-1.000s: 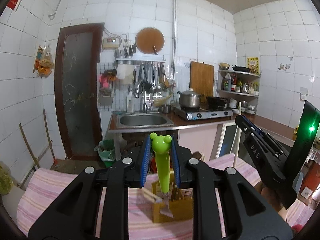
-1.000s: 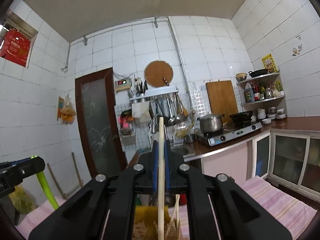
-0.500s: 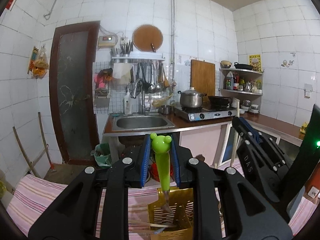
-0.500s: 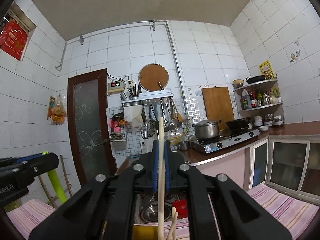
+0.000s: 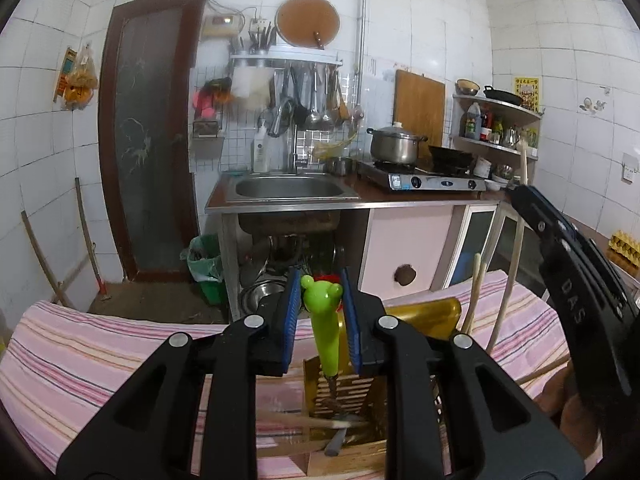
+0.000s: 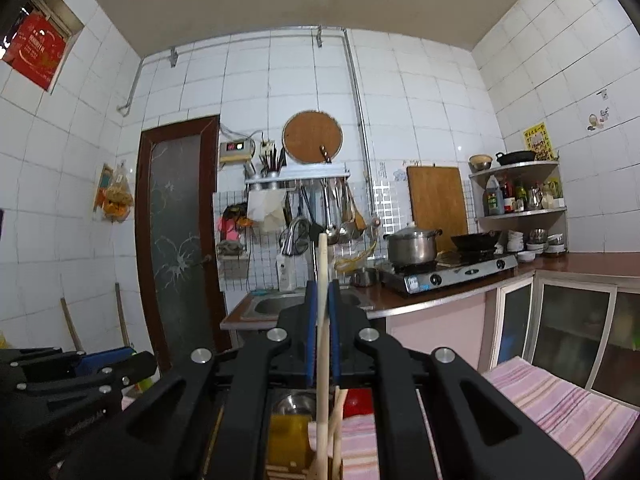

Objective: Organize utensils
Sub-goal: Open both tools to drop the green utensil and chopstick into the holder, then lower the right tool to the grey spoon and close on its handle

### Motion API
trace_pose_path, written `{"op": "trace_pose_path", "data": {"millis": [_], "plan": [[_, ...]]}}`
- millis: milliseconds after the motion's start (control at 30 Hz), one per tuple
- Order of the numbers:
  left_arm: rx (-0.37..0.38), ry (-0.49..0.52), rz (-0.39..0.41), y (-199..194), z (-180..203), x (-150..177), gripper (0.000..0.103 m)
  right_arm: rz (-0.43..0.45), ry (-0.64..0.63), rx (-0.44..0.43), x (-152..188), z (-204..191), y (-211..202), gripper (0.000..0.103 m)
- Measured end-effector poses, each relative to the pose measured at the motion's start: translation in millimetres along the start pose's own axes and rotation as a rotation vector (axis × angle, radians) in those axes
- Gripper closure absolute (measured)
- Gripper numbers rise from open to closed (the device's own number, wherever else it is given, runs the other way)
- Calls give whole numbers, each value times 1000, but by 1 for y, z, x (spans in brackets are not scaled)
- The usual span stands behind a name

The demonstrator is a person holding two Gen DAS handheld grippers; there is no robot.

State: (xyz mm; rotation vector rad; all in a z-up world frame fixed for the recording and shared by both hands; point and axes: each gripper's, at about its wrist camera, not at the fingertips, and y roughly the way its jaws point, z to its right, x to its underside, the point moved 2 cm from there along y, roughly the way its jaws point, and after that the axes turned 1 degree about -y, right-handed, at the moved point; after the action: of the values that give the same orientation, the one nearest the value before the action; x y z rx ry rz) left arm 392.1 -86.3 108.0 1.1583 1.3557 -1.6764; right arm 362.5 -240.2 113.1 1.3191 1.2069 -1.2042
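My left gripper is shut on a green utensil with a bear-shaped head, held upright. Its metal lower end reaches down into the yellow and wooden utensil holder on the striped table. At the right edge of that view, my right gripper holds a long wooden utensil upright over the holder's right side. In the right wrist view my right gripper is shut on that wooden handle, whose lower end stands among other wooden sticks in the holder. The left gripper shows at lower left.
A pink striped cloth covers the table. Loose wooden sticks and a metal utensil lie by the holder's near side. Beyond the table stand a sink, a stove with a pot, cabinets and a brown door.
My left gripper has come down and forward over the holder, and the green utensil's tip now dips into it. The right gripper has sunk a little with its wooden utensil.
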Motion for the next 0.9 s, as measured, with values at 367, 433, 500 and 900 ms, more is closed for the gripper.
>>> {"op": "trace_pose_path", "data": {"millis": [367,433,500,900], "plan": [[-47,-69,37,-63,-33,-24,14,-209,-31,-32,20,2,-4,95],[-75,-67,43,-78,-40,-26,9,-228,-16,-20,12,6,-8,70],[-93,-64,52,-97,-48,-27,7,-200,7,8,-3,12,-21,21],[-164,-71,9,-190,-89,14,5,-298,-67,85,-21,26,-109,6]]}}
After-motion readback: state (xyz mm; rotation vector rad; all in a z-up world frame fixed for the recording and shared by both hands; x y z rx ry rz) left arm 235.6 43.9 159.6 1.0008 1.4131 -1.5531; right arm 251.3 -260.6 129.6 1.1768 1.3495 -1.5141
